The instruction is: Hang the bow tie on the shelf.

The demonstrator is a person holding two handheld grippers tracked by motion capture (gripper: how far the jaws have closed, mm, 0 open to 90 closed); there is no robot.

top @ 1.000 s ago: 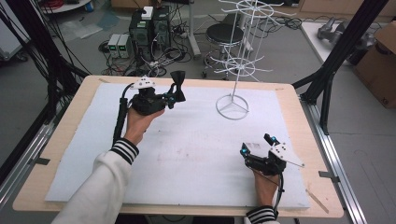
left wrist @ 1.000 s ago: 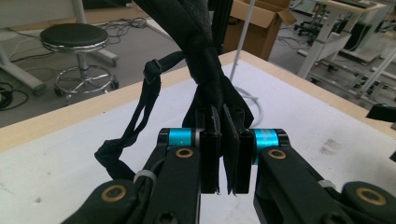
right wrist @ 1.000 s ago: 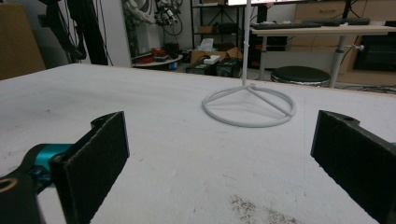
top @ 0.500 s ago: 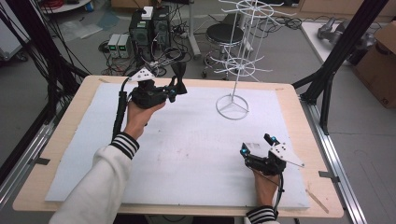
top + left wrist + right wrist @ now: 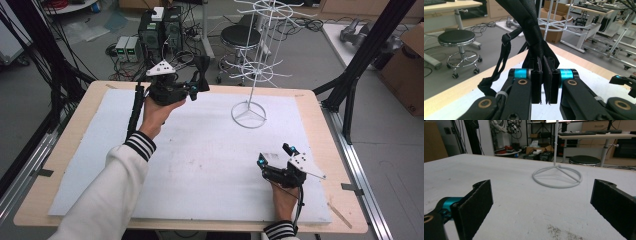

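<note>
My left gripper (image 5: 196, 88) is held above the far left part of the table, shut on a black bow tie (image 5: 202, 67) that stands up from its jaws. In the left gripper view the black bow tie (image 5: 534, 30) rises between the two closed jaws, and its strap (image 5: 501, 62) loops down on the left. My right gripper (image 5: 275, 155) rests on the white board near the front right, jaws wide open with nothing between them. A white wire display rack (image 5: 257, 55) stands at the back, its ring base (image 5: 557, 177) ahead of the right gripper (image 5: 541, 202).
A white foam board (image 5: 200, 155) covers the wooden table (image 5: 70, 135). Beyond the far edge are a black stool (image 5: 241, 36), computer cases and cables on the floor. Black frame posts (image 5: 360, 55) rise at the right, with a cardboard box (image 5: 407, 55) behind.
My left gripper has moved away from the person toward the table's far edge and a little right, carrying the bow tie. The right gripper has stayed put and open.
</note>
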